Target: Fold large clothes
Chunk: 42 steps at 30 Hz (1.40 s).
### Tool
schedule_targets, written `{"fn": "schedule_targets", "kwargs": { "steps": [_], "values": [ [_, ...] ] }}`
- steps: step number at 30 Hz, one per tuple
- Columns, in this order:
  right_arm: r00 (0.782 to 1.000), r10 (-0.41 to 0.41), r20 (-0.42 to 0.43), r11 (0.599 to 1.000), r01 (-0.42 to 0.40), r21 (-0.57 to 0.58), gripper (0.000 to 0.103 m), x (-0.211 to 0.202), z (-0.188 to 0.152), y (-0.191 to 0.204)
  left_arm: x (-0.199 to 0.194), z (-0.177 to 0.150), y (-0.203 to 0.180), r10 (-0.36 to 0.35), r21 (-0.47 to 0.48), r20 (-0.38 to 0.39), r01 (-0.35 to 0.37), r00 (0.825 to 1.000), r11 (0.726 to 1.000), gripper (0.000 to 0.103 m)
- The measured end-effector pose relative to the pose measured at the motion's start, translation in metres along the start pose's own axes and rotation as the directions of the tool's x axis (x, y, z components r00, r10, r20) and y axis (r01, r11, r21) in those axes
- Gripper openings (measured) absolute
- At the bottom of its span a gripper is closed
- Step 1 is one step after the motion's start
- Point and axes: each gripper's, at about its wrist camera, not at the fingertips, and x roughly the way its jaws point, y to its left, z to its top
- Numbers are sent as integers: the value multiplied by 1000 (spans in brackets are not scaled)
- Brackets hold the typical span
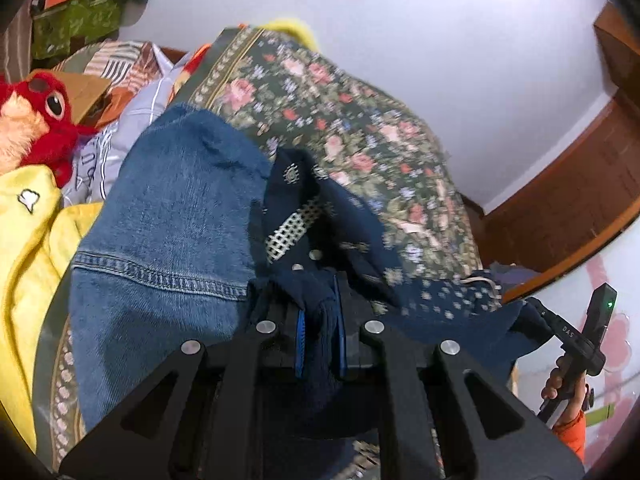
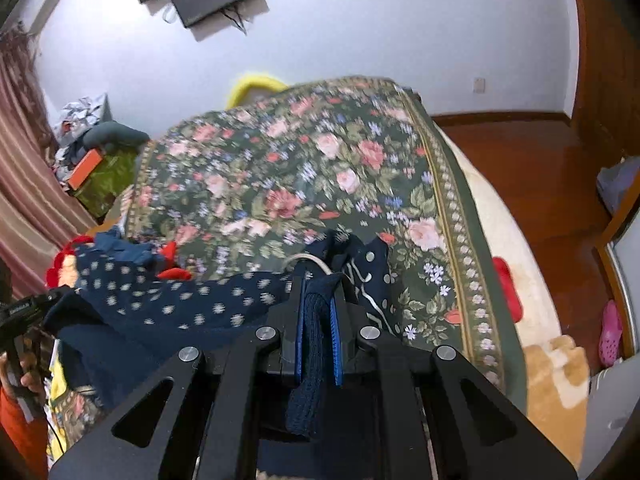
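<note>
A navy garment with small white dots (image 1: 432,300) hangs stretched between my two grippers above the bed. My left gripper (image 1: 320,320) is shut on one navy ribbed edge of it. My right gripper (image 2: 320,320) is shut on another navy ribbed edge (image 2: 314,344); the dotted cloth (image 2: 180,300) runs off to the left toward the other gripper. The right gripper also shows at the right edge of the left wrist view (image 1: 576,336), held by a hand. A denim garment (image 1: 168,240) lies on the bed just left of my left gripper.
The bed carries a dark green floral cover (image 2: 304,184) (image 1: 340,120). A yellow garment (image 1: 28,248), a red plush toy (image 1: 36,120) and patterned pillows (image 1: 120,80) lie at the left. Wooden floor (image 2: 532,168) and a pink shoe (image 2: 610,332) are to the right.
</note>
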Motion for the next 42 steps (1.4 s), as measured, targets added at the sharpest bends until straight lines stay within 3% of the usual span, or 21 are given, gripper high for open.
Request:
{"fn": "schedule_targets", "kwargs": {
  "steps": [6,10,12,14,16,20,24,26,28,31,33,37,42],
  "values": [
    [995,-65,-69,996,60,-66,9,35,-15,-2,22,-5,-3,63,77,2,-63,998,995,15],
    [993,-66,-93,997,62,-53,11,40,-16,-8,25,-6,-6,81,103,-2,-80,997,991,15],
    [991,-82,-107,996,78,-46,18,38,-14,-9,24,-5,-7,82,103,-11,-81,997,991,15],
    [986,-109,-122,993,103,-56,34,30,-12,-9,19,-6,-9,96,118,-16,-94,995,989,15],
    [988,-108,-115,993,101,-63,39,16,-11,-9,16,-8,-14,128,152,-18,-123,992,981,17],
    [993,-85,-83,996,82,-38,39,-11,-13,-11,8,-14,-26,188,210,-12,-181,982,961,20],
    [997,-45,-56,997,41,-61,39,-37,-19,-1,-10,-21,-41,193,255,15,-190,981,948,36],
    [999,-27,-48,995,22,-93,39,-46,-23,9,-21,-25,-51,188,290,36,-190,982,938,49],
    [999,-5,-41,992,0,-128,40,-55,-30,21,-34,-31,-60,186,319,71,-199,980,927,68],
    [998,31,-45,987,-38,-157,43,-60,-39,35,-57,-38,-73,183,357,153,-227,971,906,72],
    [997,50,-53,984,-58,-167,45,-60,-44,42,-68,-41,-77,158,359,161,-207,974,910,75],
    [993,82,-79,977,-96,-193,45,-53,-54,59,-68,-51,-79,117,364,127,-156,985,918,83],
    [990,75,-121,970,-100,-219,45,-31,-59,77,-31,-69,-81,160,409,34,-160,986,898,83]
  ]
}}
